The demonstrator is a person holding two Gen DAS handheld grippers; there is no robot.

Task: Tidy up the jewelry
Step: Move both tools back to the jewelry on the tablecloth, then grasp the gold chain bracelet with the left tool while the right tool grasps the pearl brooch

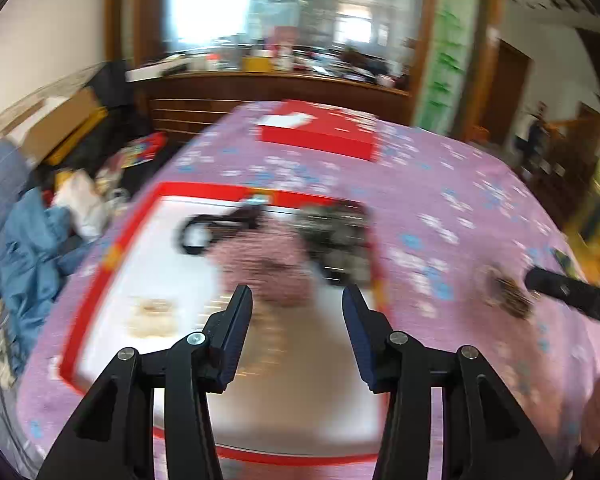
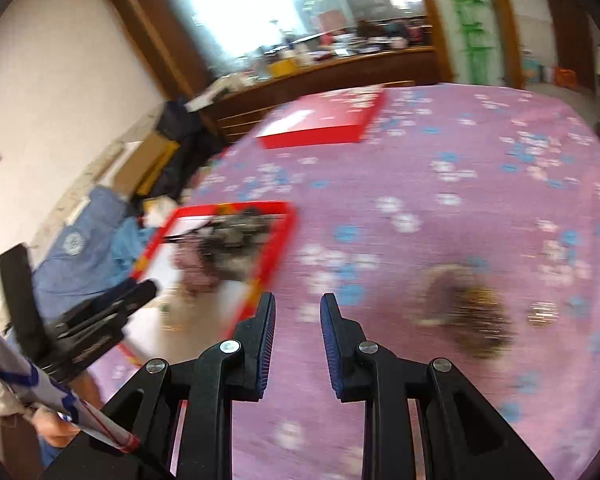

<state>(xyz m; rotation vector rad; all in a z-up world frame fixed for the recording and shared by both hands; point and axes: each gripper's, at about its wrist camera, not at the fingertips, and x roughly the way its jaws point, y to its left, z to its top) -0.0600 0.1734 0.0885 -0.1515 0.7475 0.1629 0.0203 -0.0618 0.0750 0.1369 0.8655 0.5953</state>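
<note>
Currently your left tool hangs wide and empty over the tray, lower centre; your right tool, narrower and empty, sits beside loose jewelry, lower right, on the table, likely next pick.

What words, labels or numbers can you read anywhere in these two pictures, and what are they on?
None can be read; both views are motion-blurred.
Red lid: a white patch on top, no letters legible.
Red-rimmed box: an orange mark on the rim, too blurred to read.
Blue cloth: a round pale emblem, too small and blurred.
Left gripper: possible faint print on the body, unreadable.
</note>
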